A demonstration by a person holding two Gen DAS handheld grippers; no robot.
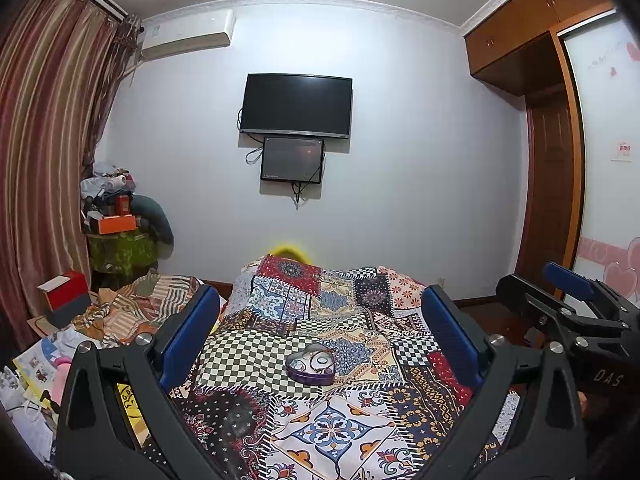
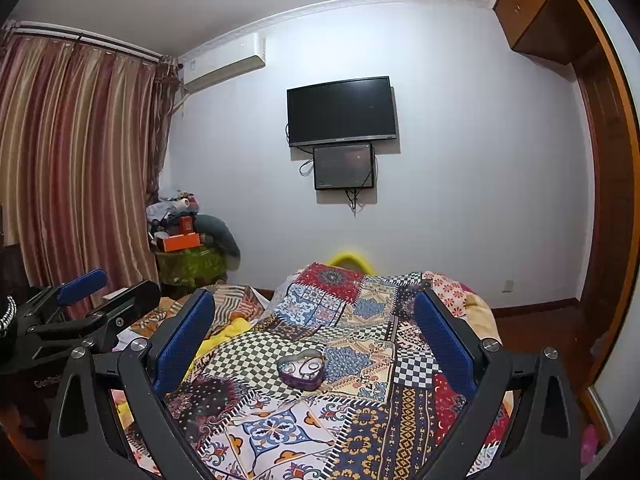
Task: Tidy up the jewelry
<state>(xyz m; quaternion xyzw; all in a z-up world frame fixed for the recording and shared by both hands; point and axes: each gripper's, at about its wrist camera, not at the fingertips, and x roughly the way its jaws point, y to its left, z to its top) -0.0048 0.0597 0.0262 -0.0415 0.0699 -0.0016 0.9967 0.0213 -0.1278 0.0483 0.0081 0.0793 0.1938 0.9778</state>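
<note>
Left gripper (image 1: pixel 320 320) and right gripper (image 2: pixel 314 322) both held above the bed, jaws spread wide, nothing between them; black frames, ribbed blue pads. Heart-shaped purple tin (image 1: pixel 310 365), lid off, sits on the patchwork quilt (image 1: pixel 332 428), ahead of both grippers; rings and a thin chain visible inside, details too small to tell. Room: pale wall, dark TV (image 1: pixel 297 106), striped curtain (image 1: pixel 44 152), wooden wardrobe (image 1: pixel 532 28).
</note>
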